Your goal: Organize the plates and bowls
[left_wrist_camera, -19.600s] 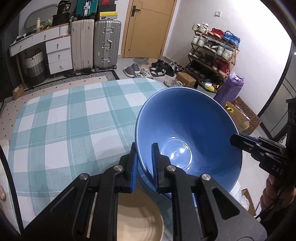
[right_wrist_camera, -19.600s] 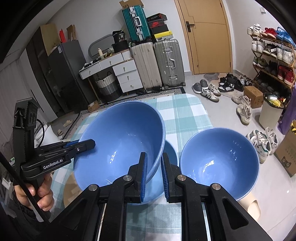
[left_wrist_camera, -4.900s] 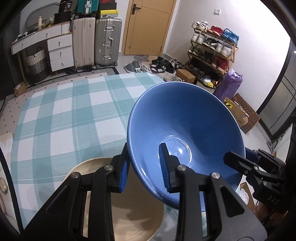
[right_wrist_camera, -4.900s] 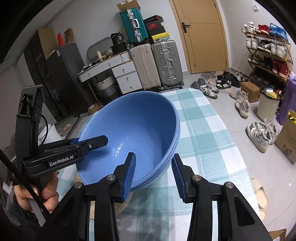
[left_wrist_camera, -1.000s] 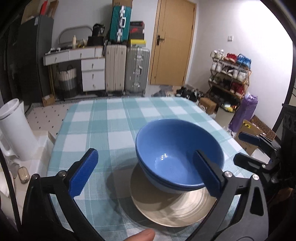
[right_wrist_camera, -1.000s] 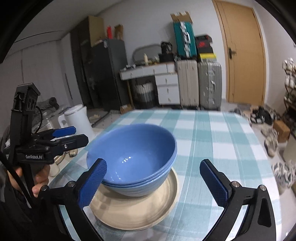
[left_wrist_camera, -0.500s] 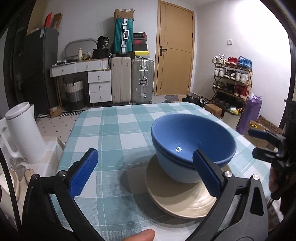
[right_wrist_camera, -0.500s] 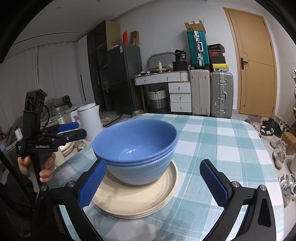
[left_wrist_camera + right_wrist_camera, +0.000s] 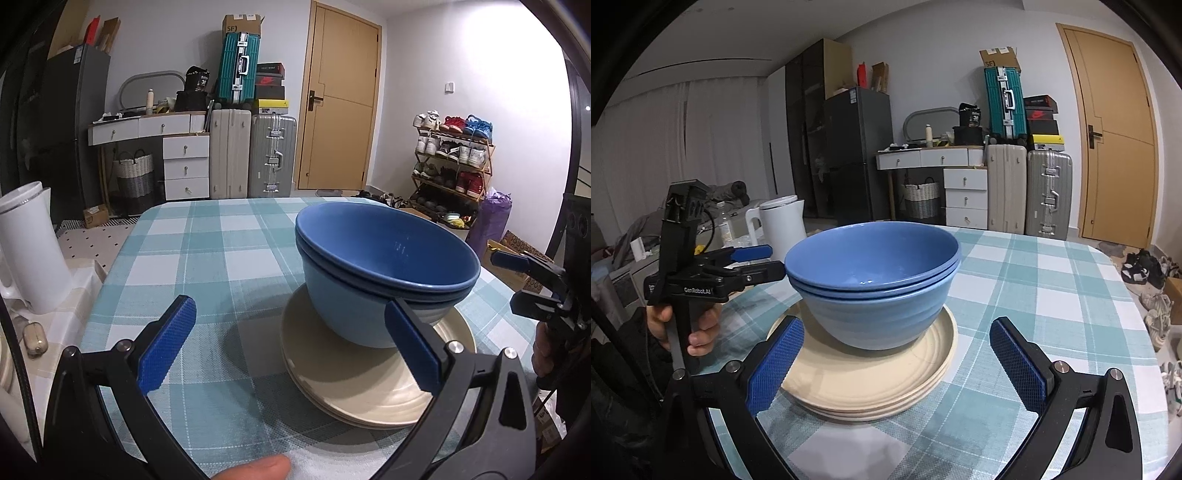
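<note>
Nested blue bowls (image 9: pixel 384 273) stand on a stack of cream plates (image 9: pixel 369 387) on the checked tablecloth. The same bowls (image 9: pixel 875 284) and plates (image 9: pixel 871 380) show in the right wrist view. My left gripper (image 9: pixel 291 343) is open and empty, low and just short of the plates. It also shows at the left of the right wrist view (image 9: pixel 764 262), held by a hand. My right gripper (image 9: pixel 897 365) is open and empty, its pads either side of the plate stack, near but apart from it. It shows at the right edge of the left wrist view (image 9: pixel 524 280).
A white kettle (image 9: pixel 26 247) stands left of the table; it also shows behind the bowls in the right wrist view (image 9: pixel 783 221). The teal-checked tablecloth (image 9: pixel 207 251) stretches away behind the stack. Suitcases, drawers and a shoe rack (image 9: pixel 454 162) stand across the room.
Both grippers have let go of the bowls, opened wide and drawn back and down to table height. The bowls now rest nested on the plates.
</note>
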The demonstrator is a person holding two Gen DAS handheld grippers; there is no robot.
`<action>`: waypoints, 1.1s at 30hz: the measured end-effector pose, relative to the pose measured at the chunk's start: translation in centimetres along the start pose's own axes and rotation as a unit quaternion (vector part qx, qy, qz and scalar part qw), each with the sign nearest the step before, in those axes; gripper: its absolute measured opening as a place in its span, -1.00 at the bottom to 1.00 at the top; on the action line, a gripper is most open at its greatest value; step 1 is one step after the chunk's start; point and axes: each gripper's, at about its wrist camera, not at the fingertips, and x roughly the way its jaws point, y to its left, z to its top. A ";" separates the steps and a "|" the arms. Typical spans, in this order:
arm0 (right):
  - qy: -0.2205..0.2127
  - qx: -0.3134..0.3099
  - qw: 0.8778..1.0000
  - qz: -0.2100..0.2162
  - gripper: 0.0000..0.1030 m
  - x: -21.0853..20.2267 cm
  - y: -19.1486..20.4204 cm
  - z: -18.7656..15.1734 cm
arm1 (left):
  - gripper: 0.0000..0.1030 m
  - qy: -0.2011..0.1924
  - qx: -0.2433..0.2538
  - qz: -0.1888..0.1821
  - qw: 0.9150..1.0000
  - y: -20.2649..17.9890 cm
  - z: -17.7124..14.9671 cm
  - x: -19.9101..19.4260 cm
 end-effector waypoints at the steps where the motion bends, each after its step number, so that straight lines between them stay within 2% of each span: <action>1: 0.000 -0.001 1.000 0.001 0.99 0.1 0.0 0.0 | 0.98 -0.001 -0.002 -0.001 1.000 0.1 -0.1 0.2; 8: 0.003 -0.007 1.000 0.017 0.99 1.0 -0.5 0.0 | 0.98 -0.006 0.011 0.007 1.000 -0.1 -0.7 1.0; 15: 0.005 -0.008 1.000 0.024 0.99 1.4 -0.6 -0.4 | 0.98 -0.014 0.002 -0.013 1.000 0.3 -1.2 1.5; 33: -0.009 0.000 0.999 0.031 0.99 1.2 -1.0 -0.9 | 0.98 -0.018 0.002 -0.015 1.000 0.3 -1.2 1.6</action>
